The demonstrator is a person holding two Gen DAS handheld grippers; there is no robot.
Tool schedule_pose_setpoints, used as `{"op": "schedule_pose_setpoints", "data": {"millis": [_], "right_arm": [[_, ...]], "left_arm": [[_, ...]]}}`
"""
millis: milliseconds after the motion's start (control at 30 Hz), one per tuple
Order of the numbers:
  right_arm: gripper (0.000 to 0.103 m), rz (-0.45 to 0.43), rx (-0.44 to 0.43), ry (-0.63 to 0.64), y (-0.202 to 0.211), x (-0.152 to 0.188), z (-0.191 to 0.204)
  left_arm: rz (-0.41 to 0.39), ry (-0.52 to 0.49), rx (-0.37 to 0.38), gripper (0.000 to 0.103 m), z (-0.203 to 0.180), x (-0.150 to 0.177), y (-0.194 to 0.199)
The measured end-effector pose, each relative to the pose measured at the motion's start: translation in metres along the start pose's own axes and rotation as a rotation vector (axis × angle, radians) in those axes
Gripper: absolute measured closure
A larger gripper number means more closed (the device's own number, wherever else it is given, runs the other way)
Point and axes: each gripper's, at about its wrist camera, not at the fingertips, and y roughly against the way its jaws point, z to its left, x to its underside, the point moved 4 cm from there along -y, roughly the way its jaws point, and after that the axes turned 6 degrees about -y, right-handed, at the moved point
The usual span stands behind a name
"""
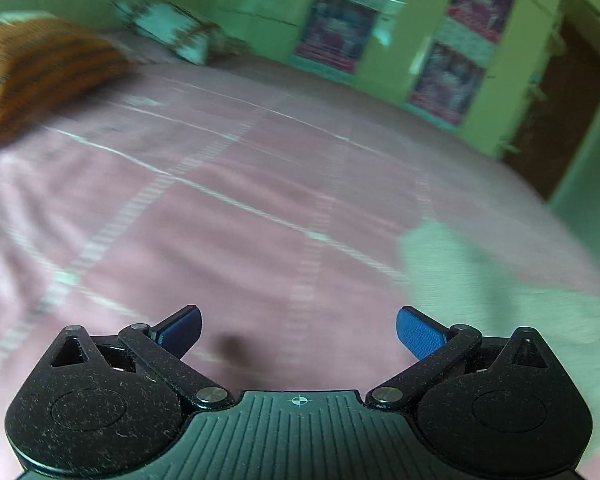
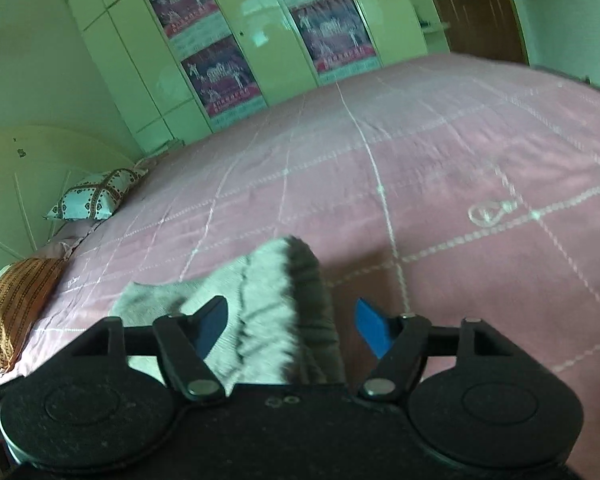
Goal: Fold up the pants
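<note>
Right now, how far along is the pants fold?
Done: the grey pants lie bunched in a compact, layered pile on the pink bedspread. In hand: nothing; the right gripper is open around the pile's top edge, pads apart, and the left gripper is open over bare cover. Left: possibly neatening; the final shape isn't clear.

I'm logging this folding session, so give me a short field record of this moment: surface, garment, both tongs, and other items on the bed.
surface: pink quilted bedspread with white stitched lines
garment: grey fabric pants, bunched on the bedspread
left tongs: open, nothing between the blue pads, over bare bedspread
right tongs: open, pants lying between the pads, not pressed by them
other items: orange patterned pillow; white patterned pillow, both near the headboard
background: pale green wardrobe doors with posters
</note>
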Motion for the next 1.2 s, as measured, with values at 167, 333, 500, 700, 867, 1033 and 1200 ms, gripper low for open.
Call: {"op": "schedule_pose_setpoints", "data": {"millis": [167,333,500,700,867,1033,1200], "right_arm": [[0.031,0.083,-0.056,-0.164,-0.015,0.013,-0.023],[0.034,0.216,-0.212,-0.347,-0.026,0.034,-0.043],[0.04,0.27,-0.223,-0.363,-0.042,0.036,-0.042],[0.069,0.274,-0.186,-0.173,-0.039,0.022,-0.017],[0.071,0.236,-0.25,-0.04,-0.043,-0.012,0.019],[0.072,0.2,-0.3,0.036,-0.086,-0.065,0.053],[0.07,0.169,-0.319,0.059,-0.157,-0.114,0.076]], "left_arm": [[0.095,-0.01,0.161,0.0,-0.042,0.001,-0.025],[0.195,0.018,0.264,0.001,-0.054,0.008,-0.05],[0.23,-0.03,0.299,0.033,-0.072,0.002,-0.068],[0.217,-0.051,0.335,0.078,-0.087,-0.01,-0.062],[0.12,-0.045,0.378,0.079,-0.087,-0.044,-0.053],[0.047,-0.044,0.342,0.079,-0.071,-0.097,-0.08],[0.011,-0.033,0.3,0.079,-0.055,-0.144,-0.133]]}}
